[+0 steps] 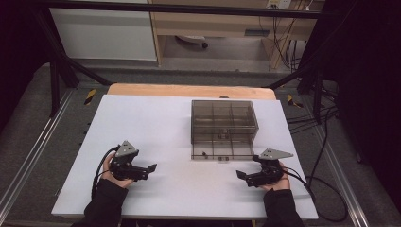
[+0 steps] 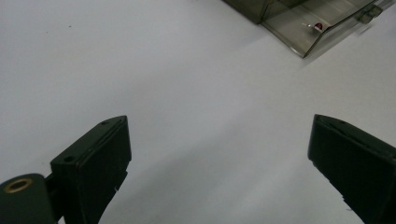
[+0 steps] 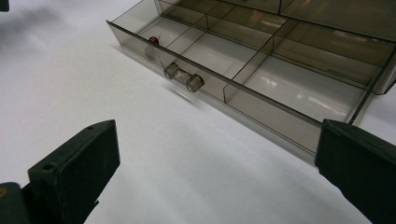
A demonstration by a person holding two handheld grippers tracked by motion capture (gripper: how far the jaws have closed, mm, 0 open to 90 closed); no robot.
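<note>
One smoked clear drawer box (image 1: 223, 124) sits right of centre on the white bench (image 1: 156, 142), toward the far edge. One drawer (image 3: 243, 70) is pulled out toward the person; three front compartments are visible in it in the right gripper view. One small red item (image 3: 153, 40) lies in the drawer's end compartment, the one on the left in the high view. One clear bar handle (image 3: 184, 77) sits on the drawer front. Two hand-held grippers, both released, jaws spread wide, nothing between them. Left hand-held gripper (image 1: 150, 168) rests low at the near left, well apart from the box, with bare bench all around it. Right hand-held gripper (image 1: 241, 174) is at the near right, near the drawer front but not touching, jaws pointing left across the bench. Open bench between the two, and a wide bare strip left of the box. Box's right side runs close to the bench's right edge. Cables (image 1: 321, 189) trail off the right side.
</note>
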